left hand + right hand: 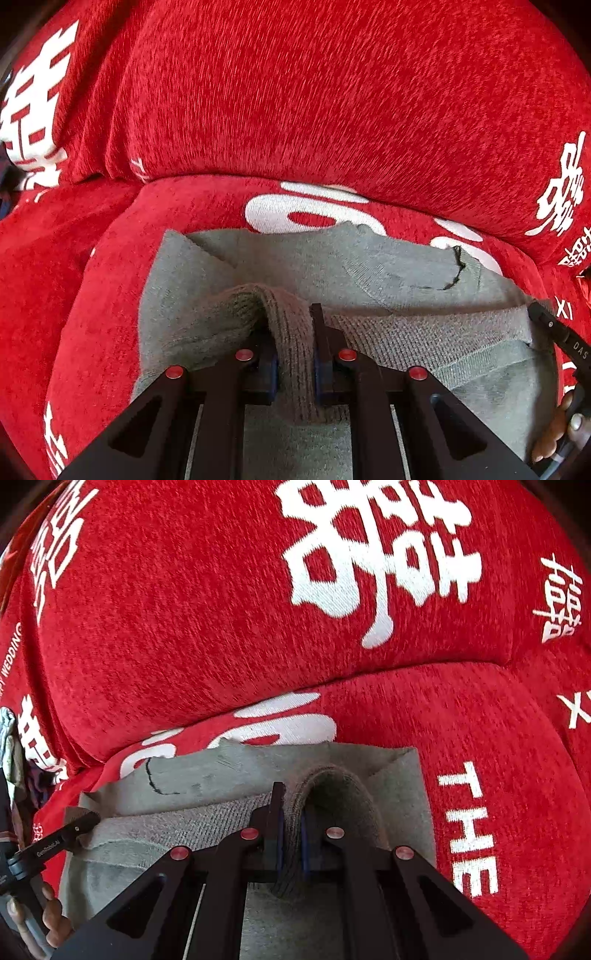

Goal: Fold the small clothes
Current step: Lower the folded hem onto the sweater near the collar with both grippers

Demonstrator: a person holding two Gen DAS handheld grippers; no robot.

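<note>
Red sofa cushions (332, 92) back both tongs: left gripper (295, 350) and right gripper (291, 834) each pinch the grey garment's (406, 266) ribbed hem; uneven lifting could skew the fold.

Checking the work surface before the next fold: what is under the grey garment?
A red cover with white lettering lies under the grey garment. The part beneath the garment is hidden.

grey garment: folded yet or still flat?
Partly folded. The grey garment lies on the red cover with its ribbed hem doubled over, pinched by the left gripper and the right gripper.
</note>
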